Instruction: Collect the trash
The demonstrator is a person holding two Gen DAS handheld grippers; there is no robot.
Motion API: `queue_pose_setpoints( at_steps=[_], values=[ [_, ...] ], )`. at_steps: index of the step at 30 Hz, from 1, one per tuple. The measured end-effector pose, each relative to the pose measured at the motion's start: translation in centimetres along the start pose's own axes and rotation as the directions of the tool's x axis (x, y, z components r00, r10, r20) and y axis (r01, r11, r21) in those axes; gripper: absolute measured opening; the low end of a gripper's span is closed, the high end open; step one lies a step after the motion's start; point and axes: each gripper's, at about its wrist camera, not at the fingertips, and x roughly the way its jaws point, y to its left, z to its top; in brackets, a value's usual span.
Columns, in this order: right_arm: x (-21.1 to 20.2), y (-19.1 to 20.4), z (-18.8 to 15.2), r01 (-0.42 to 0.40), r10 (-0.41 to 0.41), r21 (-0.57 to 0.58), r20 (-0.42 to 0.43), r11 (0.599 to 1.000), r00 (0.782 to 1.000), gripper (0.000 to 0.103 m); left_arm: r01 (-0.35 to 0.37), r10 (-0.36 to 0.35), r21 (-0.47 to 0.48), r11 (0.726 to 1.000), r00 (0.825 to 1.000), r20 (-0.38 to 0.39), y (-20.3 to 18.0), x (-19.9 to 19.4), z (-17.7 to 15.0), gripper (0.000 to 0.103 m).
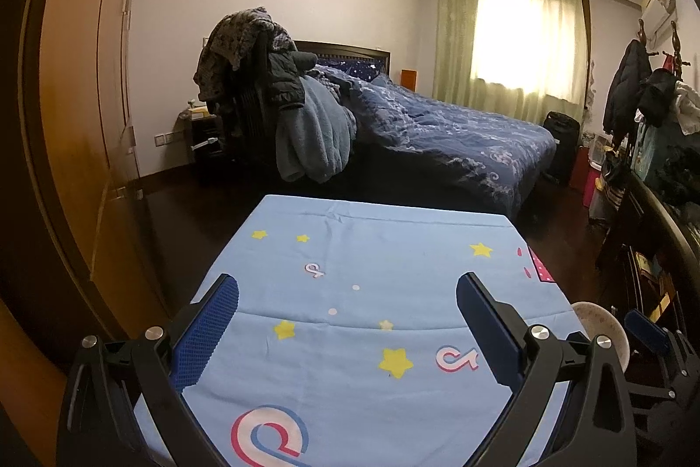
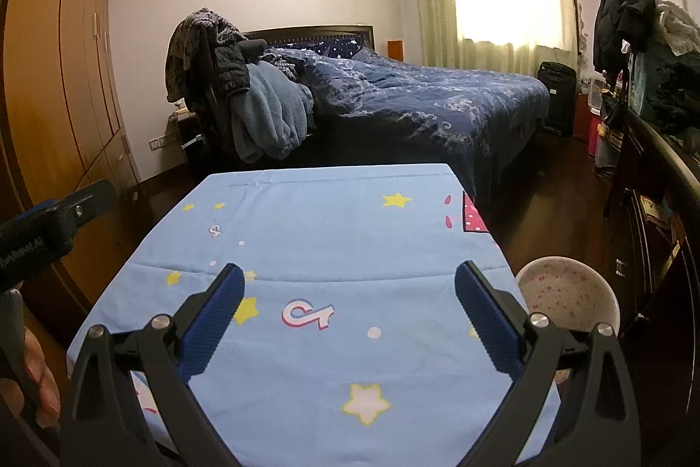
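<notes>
A table covered with a light blue star-patterned cloth point(image 1: 372, 292) fills the foreground; it also shows in the right wrist view point(image 2: 332, 244). No trash shows on it. A round white bin with pink speckles point(image 2: 568, 296) stands right of the table; its rim shows in the left wrist view point(image 1: 601, 324). My left gripper point(image 1: 348, 292) is open and empty above the cloth. My right gripper point(image 2: 350, 283) is open and empty above the cloth. The left gripper's body shows at the left edge of the right wrist view point(image 2: 48, 230).
A bed with a dark blue quilt point(image 2: 428, 103) stands beyond the table, clothes piled on a chair point(image 2: 218, 73) at its left. A wooden wardrobe point(image 2: 57, 64) lines the left wall. A dark cabinet with clutter point(image 2: 656, 169) runs along the right.
</notes>
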Motion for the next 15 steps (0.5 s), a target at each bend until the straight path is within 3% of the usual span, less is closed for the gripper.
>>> queue_pose_setpoints(
  at_steps=[15],
  values=[
    [0.33,-0.08,-0.32,-0.001,0.001,-0.008,-0.012,1.0,1.0,0.097,0.014,-0.014,-0.008,1.0,1.0,-0.012,0.26,0.1,-0.34,0.099]
  ],
)
